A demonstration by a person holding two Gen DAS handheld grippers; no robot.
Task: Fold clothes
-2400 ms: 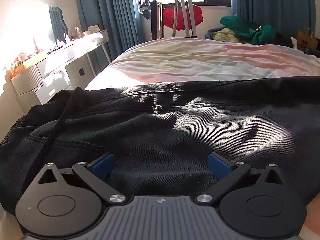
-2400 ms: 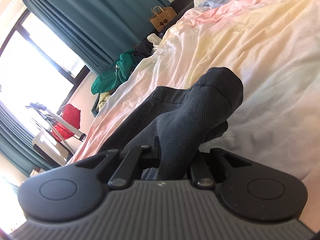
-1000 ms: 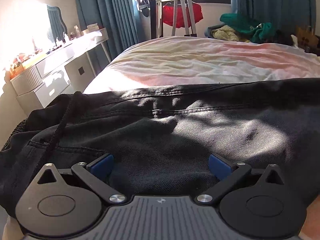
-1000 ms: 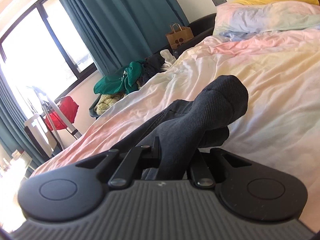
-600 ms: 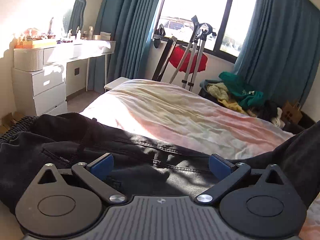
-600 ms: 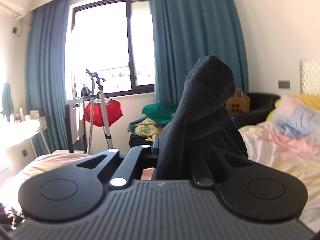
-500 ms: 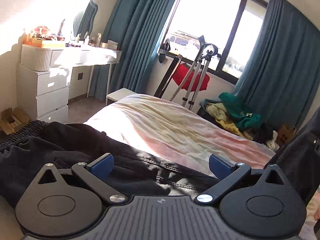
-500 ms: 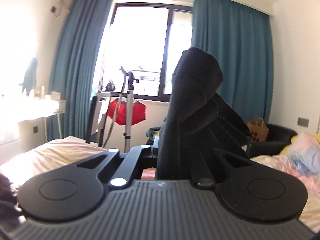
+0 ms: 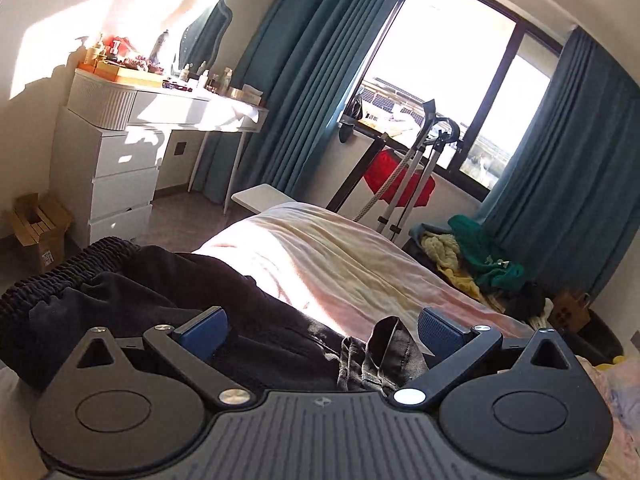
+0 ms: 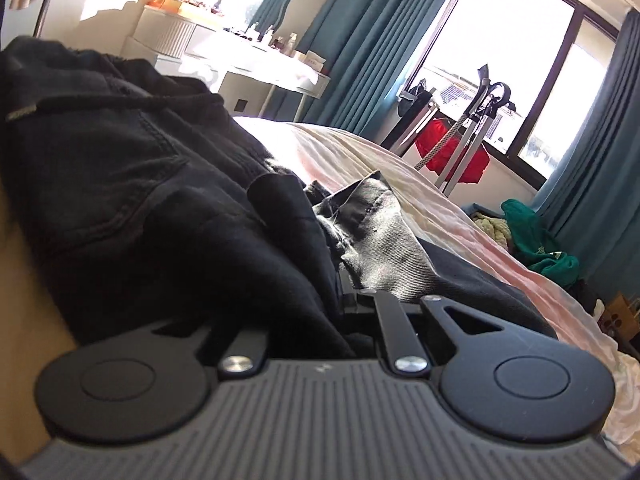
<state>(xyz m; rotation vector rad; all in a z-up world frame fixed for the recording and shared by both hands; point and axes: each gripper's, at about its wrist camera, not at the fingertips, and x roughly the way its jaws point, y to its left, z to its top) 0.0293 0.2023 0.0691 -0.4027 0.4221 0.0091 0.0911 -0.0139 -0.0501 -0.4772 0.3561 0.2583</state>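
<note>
Black trousers [image 9: 168, 300] heaped on the bed [image 9: 352, 264], at its end nearest the white dresser [image 9: 116, 176]. Left gripper [image 9: 320, 330]: fingers spread wide, blue pads [image 9: 202, 332] apart over the cloth, grasping nothing. Right gripper [image 10: 340, 300]: fingers clenched on a fold of the trousers [image 10: 160, 200], with a grey hem [image 10: 372, 232] standing just beyond them.

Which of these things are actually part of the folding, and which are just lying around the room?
Part of the job:
black trousers
bed
left claw, open
right claw, shut on the trousers

Just lying about:
green clothes pile
red garment
dressing table
cardboard box
</note>
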